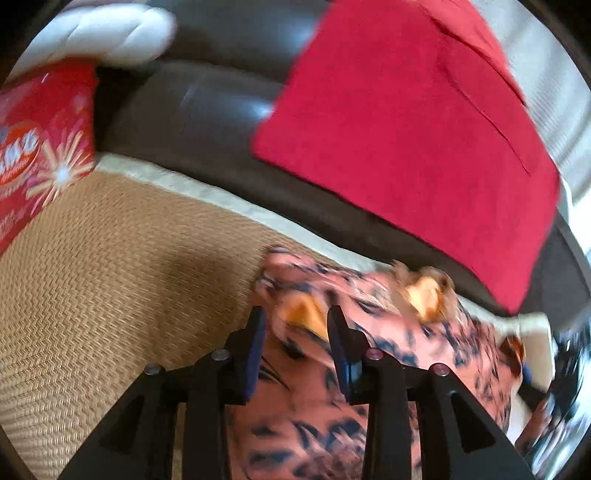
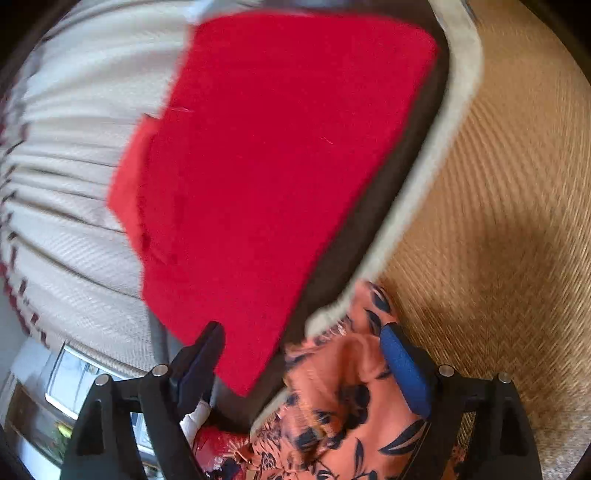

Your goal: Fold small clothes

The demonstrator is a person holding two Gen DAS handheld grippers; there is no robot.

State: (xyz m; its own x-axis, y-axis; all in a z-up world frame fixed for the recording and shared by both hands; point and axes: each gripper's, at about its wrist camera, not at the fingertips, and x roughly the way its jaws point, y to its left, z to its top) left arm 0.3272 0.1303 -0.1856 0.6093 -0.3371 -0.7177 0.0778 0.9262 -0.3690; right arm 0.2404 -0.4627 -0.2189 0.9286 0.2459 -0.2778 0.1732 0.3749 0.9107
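An orange garment with dark leaf print lies bunched on a woven tan mat near its pale border. My left gripper is open over the garment's left edge, with cloth between its fingers. In the right wrist view the same garment lies between the fingers of my right gripper. That gripper is wide open, its blue-padded right finger resting against the cloth. A folded red cloth lies on a dark cushion behind the garment and also shows in the right wrist view.
A dark leather cushion borders the mat. A red printed box stands at the left, with a white braided cushion above it. A pleated white curtain hangs at the left in the right wrist view.
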